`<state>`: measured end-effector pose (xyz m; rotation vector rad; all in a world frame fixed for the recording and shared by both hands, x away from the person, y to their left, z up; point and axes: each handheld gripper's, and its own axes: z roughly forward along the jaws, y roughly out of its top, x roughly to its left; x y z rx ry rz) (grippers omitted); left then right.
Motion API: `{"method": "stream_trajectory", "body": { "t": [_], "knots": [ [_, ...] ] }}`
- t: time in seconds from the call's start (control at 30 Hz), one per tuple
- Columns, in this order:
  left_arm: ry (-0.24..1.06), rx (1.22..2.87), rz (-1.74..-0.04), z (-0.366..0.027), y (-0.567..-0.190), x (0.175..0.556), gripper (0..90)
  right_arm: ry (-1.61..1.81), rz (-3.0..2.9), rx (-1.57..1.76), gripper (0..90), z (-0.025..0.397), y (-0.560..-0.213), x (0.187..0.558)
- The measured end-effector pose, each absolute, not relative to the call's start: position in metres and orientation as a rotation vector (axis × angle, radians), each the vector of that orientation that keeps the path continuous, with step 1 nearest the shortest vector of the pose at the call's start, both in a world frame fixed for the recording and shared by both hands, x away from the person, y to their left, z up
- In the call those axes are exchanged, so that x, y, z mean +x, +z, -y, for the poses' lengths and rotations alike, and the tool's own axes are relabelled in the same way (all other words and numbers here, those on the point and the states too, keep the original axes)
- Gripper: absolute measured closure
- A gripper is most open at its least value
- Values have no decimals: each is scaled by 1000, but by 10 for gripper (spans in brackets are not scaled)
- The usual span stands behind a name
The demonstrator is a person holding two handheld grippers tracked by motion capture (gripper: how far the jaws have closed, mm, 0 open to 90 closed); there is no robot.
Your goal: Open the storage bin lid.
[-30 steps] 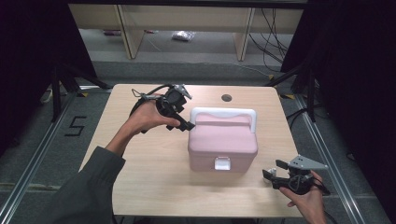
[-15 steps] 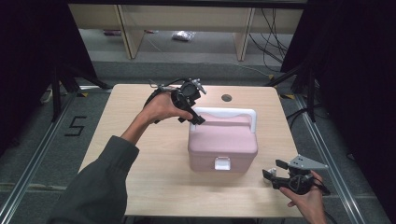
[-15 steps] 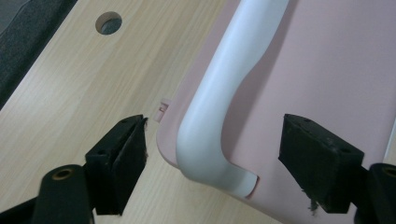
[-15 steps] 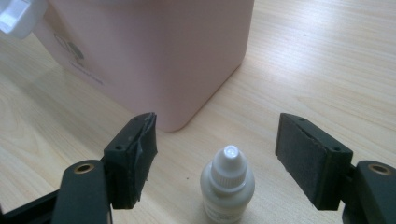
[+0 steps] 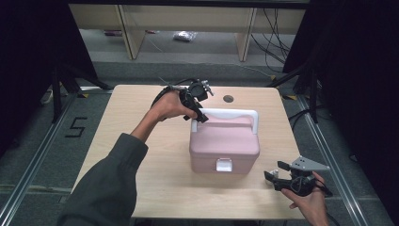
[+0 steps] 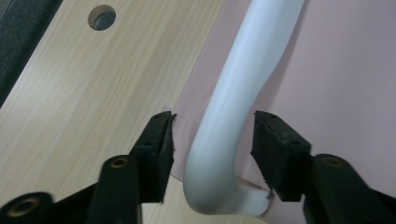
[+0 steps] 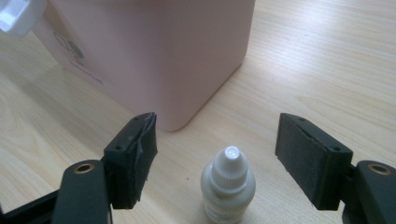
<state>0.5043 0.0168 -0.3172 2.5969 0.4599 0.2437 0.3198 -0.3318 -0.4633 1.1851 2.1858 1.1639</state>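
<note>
left gripper has its jaws spread around the white handle of the pink box mid-bench, probably to lift it, while the right gripper sits wide open, empty, straddling a small dropper bottle.

Your light wooden table (round cable hole near its far edge) carries a pink box at its middle, and a small white dropper bottle stands upright just beside the box's near right corner.
</note>
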Motion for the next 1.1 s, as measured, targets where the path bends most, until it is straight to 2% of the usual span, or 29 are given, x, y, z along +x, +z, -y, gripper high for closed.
{"method": "stream_trajectory", "body": {
  "t": [0.2,0.57,0.8,0.93,1.0,1.03,1.1],
  "knots": [
    [284,2619,-439,-14,-315,502,663,1175,-2184,1189,304,332,-463,320],
    [339,2645,-367,-13,-308,494,678,1180,-2177,1180,308,333,-462,320],
    [353,2628,-362,-15,-300,492,681,1233,-2152,1177,344,335,-457,320],
    [361,2619,-375,-15,-295,494,680,1256,-2149,1189,402,334,-451,318],
    [362,2613,-385,-15,-293,495,679,1266,-2145,1110,471,335,-443,320],
    [366,2613,-389,-15,-291,495,679,1266,-2145,1110,471,335,-443,320],
    [368,2611,-393,-15,-288,496,678,1275,-2142,1071,526,334,-437,319]
  ]
}}
